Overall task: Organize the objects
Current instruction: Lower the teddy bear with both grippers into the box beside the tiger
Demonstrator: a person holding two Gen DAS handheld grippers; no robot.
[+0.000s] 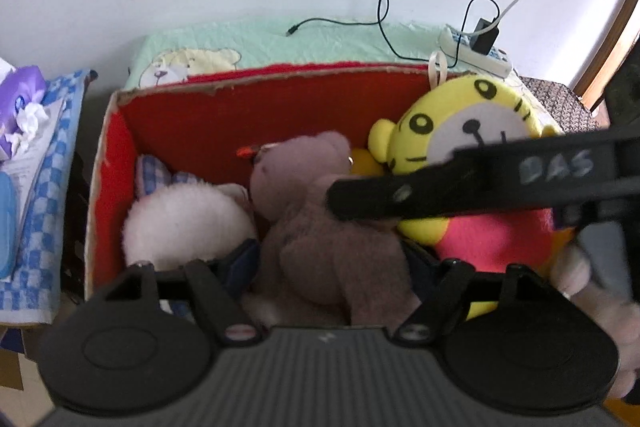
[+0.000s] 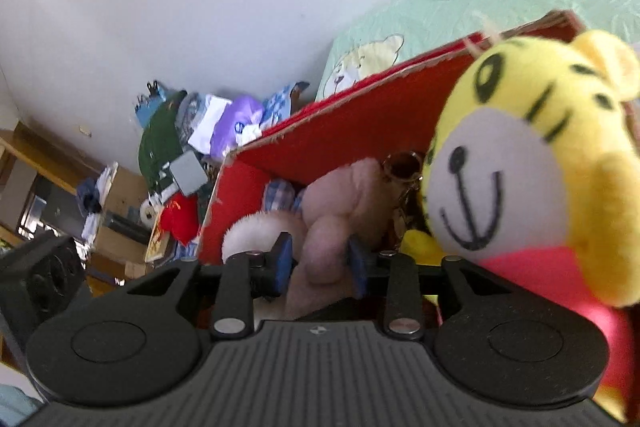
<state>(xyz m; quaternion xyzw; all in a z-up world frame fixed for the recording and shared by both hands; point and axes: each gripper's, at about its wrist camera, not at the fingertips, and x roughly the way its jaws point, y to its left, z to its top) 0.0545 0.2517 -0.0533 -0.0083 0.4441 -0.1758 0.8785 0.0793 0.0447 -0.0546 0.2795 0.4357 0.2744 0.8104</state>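
Observation:
A red-lined cardboard box point(image 1: 248, 107) holds soft toys: a white fluffy toy point(image 1: 184, 223), a brown teddy bear point(image 1: 328, 227) and a yellow tiger plush point(image 1: 472, 131) in a pink top. My left gripper point(image 1: 332, 263) has its blue-padded fingers on both sides of the bear's body. My right gripper point(image 2: 320, 263) is shut on the bear's limb point(image 2: 324, 251) inside the box point(image 2: 360, 131); it crosses the left wrist view as a black bar point(image 1: 480, 183). The tiger point(image 2: 532, 171) leans close on the right.
The box stands against a bed with a mint bear-print blanket point(image 1: 280, 43), a black cable point(image 1: 360, 23) and a white power strip point(image 1: 476, 51). A blue checked cloth with tissues point(image 1: 36, 131) lies left. Cluttered shelves point(image 2: 120, 195) show in the right wrist view.

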